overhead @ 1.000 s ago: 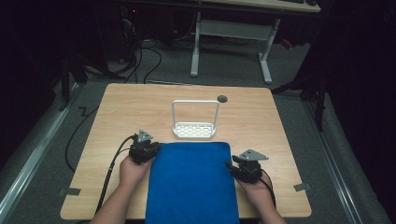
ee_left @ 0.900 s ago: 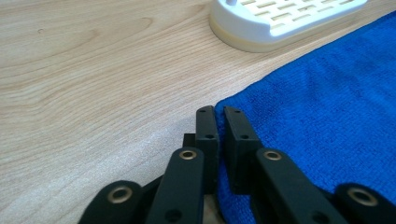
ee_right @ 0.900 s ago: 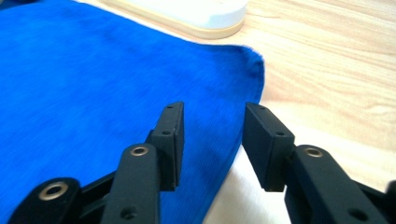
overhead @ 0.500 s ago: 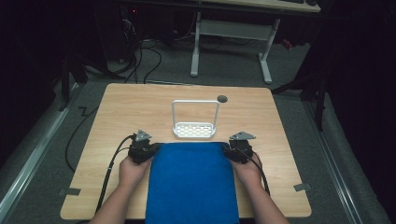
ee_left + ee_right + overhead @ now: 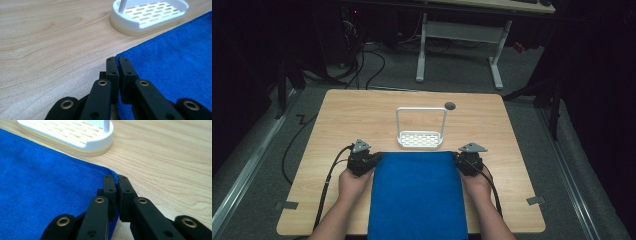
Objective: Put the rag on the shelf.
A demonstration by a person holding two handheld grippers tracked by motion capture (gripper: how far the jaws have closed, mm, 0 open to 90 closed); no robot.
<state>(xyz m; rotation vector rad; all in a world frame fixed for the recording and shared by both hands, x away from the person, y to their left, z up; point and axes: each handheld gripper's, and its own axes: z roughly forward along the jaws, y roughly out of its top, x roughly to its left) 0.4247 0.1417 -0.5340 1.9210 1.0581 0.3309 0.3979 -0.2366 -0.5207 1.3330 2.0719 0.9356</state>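
At the near edge of the wooden table (image 5: 337, 115) the two forearms of the person come in from below, one at each side of a blue cloth (image 5: 417, 195). The cloth lies flat on the table, in the middle of the near half, and its near end goes over the near edge of the table. The left hand (image 5: 353, 180) holds the left gripper (image 5: 371, 159) at the far left corner of the cloth, and the right hand (image 5: 476, 181) holds the right gripper (image 5: 460, 160) at the far right corner. In the left gripper view the two black jaws are pressed almost together, with the corner of the cloth (image 5: 175, 62) just at their tips; a thin gap remains, and I cannot tell for sure whether cloth is pinched inside. In the right gripper view the jaws are closed on the corner of the cloth (image 5: 50, 190), and a small blue edge shows between the tips. A black cable (image 5: 326, 187) goes from the left gripper toward the near left of the table. Just beyond the far edge of the cloth stands a white rack (image 5: 420, 138) with a slotted base and a tall wire handle, near the cloth but apart from it. Farther, to the right of the rack, there is a small dark round spot (image 5: 450, 105) on the table. Behind the table a grey floor (image 5: 452, 85) and the legs of a white desk (image 5: 462, 35) are seen in the dark.
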